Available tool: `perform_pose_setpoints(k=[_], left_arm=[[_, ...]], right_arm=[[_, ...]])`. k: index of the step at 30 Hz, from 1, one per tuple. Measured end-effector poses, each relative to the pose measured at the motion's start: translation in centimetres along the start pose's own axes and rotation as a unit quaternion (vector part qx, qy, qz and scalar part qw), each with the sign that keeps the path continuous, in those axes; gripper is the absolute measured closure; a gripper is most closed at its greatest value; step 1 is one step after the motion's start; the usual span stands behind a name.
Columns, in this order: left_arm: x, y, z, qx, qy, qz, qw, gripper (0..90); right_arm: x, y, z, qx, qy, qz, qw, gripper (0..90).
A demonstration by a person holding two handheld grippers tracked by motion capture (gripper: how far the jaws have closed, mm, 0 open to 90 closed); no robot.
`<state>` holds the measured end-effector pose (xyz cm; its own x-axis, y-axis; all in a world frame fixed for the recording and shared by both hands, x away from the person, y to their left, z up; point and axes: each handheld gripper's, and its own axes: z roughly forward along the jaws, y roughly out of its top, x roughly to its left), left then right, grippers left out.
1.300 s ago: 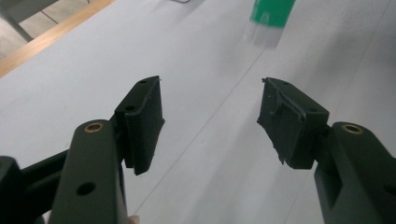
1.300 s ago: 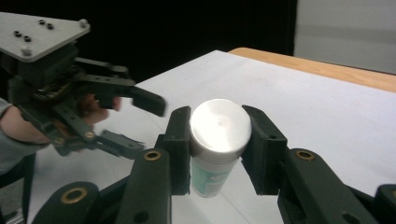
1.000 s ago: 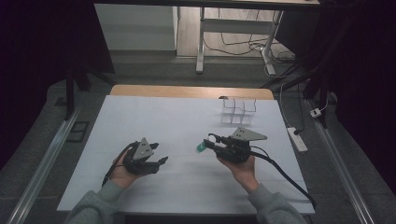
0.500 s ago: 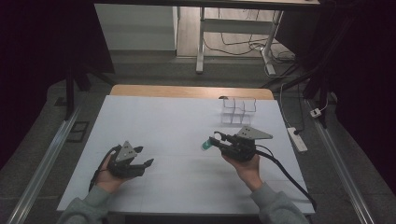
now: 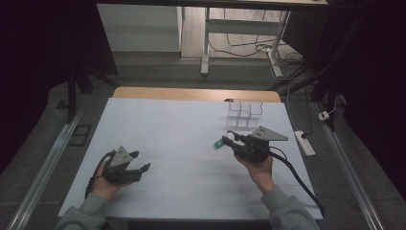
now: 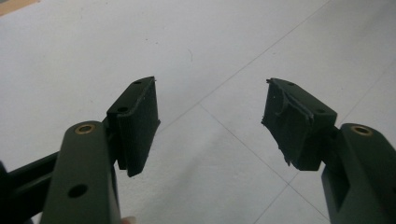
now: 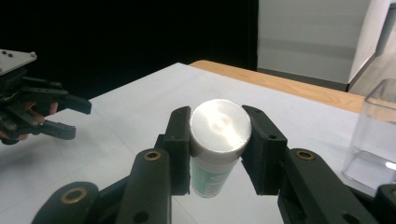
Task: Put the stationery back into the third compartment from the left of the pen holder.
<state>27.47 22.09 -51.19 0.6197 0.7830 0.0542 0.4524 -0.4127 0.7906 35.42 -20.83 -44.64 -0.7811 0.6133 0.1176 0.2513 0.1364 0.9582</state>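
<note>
Jaws of my right gripper clamp a small white-and-green bottle with a silver cap, held above the white desk, near the clear plastic compartment box. My left gripper gapes wide, empty, well apart from that box.

We have the table ahead of us, with the clear compartment box at its far right. The right gripper sits just in front of that box, near side, with the small bottle between its jaws, above the table. The left gripper is well apart to the left, at the near left part, above bare table.
</note>
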Motion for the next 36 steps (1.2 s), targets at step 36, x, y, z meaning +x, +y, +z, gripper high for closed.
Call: perform_pose_setpoints(k=[36], left_arm=[[-0.2, 0.1, 0.6, 0.006, -0.001, 0.006, 1.0000, 33.1]], right_arm=[[-4.2, 4.4, -2.3, -0.066, -0.069, -0.012, 0.9954, 64.1]])
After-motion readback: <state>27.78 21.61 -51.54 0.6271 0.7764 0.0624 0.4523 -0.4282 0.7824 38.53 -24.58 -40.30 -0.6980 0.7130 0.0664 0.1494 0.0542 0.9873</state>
